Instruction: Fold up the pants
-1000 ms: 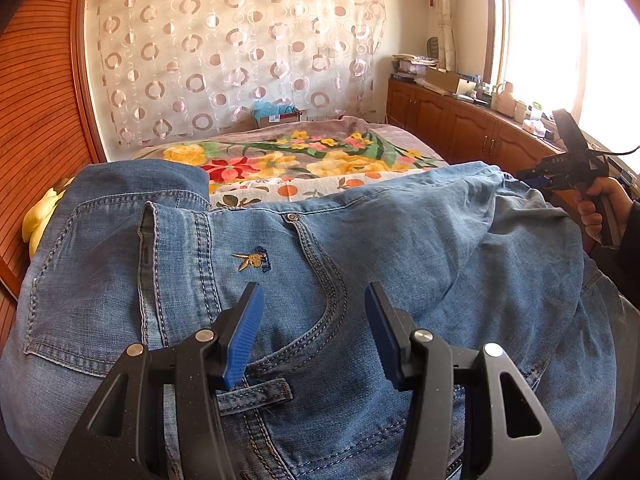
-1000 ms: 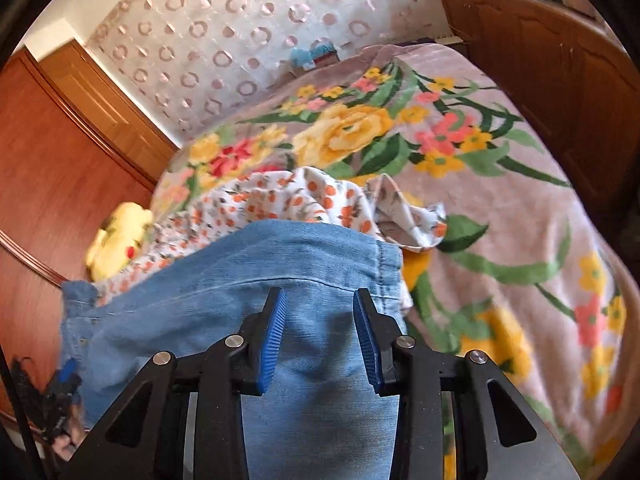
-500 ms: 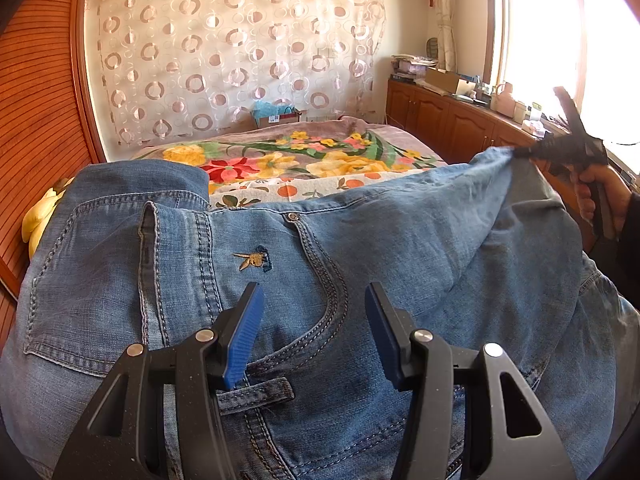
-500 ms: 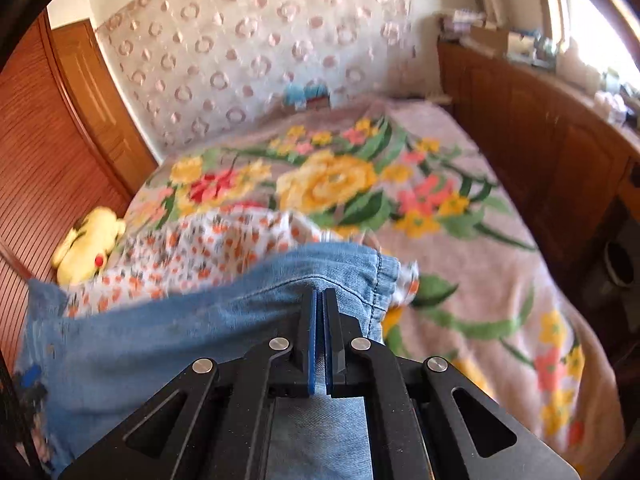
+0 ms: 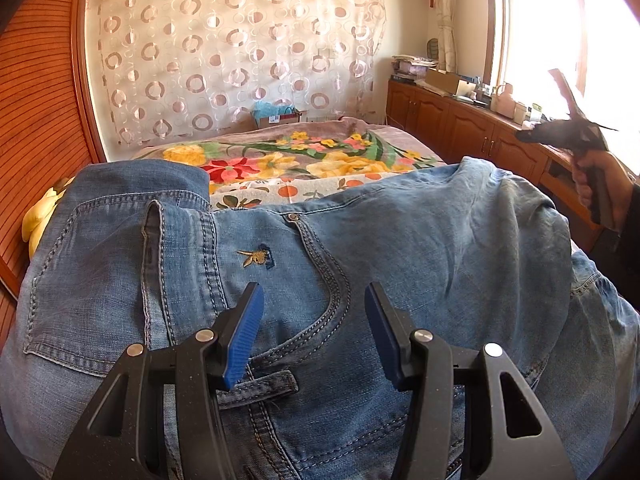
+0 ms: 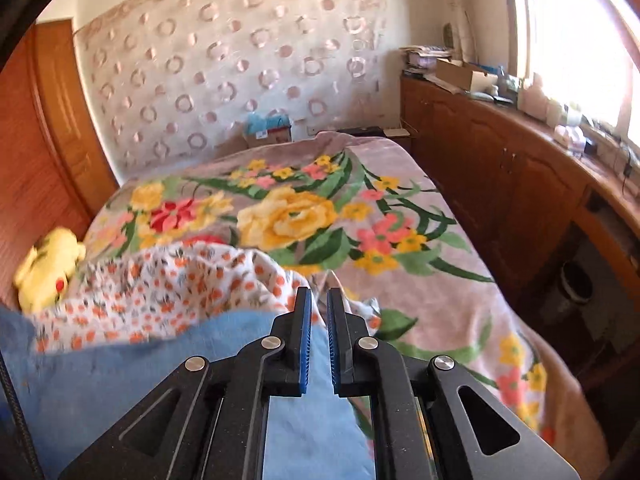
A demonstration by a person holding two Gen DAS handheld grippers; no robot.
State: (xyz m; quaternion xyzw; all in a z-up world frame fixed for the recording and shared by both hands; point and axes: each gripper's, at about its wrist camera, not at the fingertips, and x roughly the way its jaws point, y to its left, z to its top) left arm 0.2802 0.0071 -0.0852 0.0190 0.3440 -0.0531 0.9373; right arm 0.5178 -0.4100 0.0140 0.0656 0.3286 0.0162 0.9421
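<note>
Status: folding jeans (image 5: 400,240) on bed (image 5: 280,152), barely starting. Holding left claw (image 5: 312,292) apart above belt loop (image 5: 260,388). Just opening right claw (image 6: 318,292) slightly, gripping nothing.

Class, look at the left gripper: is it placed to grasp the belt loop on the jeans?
Probably yes. The left gripper hovers open above the jeans, and the belt loop lies flat just below its blue pads, nothing covering it.

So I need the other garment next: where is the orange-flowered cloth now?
The orange-flowered cloth lies bunched on the bed's left side in the right wrist view, just beyond the jeans and beside the yellow plush toy.
</note>
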